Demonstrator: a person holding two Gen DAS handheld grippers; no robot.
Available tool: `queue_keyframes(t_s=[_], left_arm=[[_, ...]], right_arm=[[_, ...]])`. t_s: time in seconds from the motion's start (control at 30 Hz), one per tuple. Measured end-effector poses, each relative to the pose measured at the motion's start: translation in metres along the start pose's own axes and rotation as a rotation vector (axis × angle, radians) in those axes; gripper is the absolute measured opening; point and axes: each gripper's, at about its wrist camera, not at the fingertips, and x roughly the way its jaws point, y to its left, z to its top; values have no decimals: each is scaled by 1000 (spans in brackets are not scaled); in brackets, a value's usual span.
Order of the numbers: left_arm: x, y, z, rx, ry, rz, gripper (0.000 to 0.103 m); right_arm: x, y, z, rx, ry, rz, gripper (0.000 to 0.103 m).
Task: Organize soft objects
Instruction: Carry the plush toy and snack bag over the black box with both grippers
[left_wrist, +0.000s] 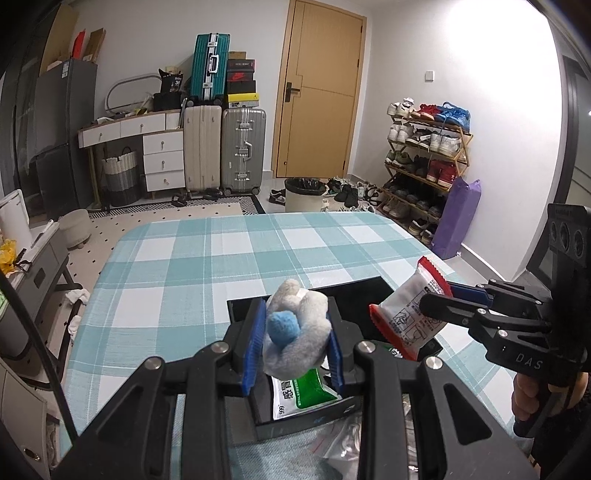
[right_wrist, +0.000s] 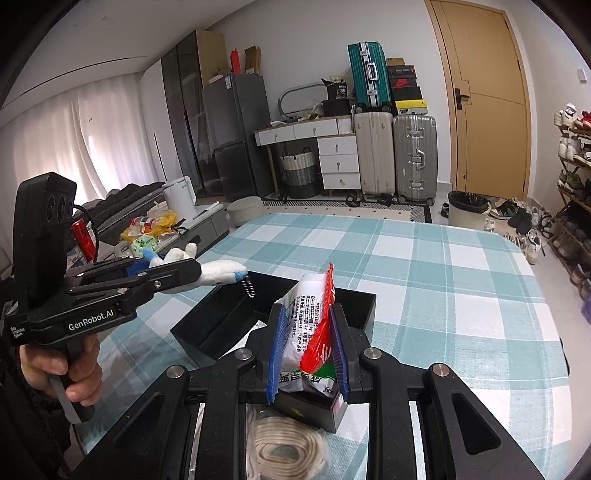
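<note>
Teal-and-white check all across the tablecloth (left_wrist: 207, 258), and a plain black box (right_wrist: 229, 317) sitting on it. The plush toy (left_wrist: 295, 328) is pale grey-white with one sky-blue patch. The snack packet (left_wrist: 410, 314) shows white with red zigzag edges and small black print. Blue pads on a black left gripper (left_wrist: 295, 350), the same blue on the black right gripper (right_wrist: 308, 350). Green-and-white on the packet (left_wrist: 303, 393) in the box. Behind, a mustard-yellow door (left_wrist: 321, 92) and a teal suitcase (left_wrist: 208, 68).

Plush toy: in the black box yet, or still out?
Out. The plush toy is clamped in the left claw, held above the black box, not resting inside it.
</note>
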Motion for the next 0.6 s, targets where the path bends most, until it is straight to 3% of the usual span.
queue_keyframes(t_s=[0.6], left_arm=[[36, -6, -13, 38, 55, 6, 29]], right_arm=[[45, 0, -2, 3, 69, 12, 23]])
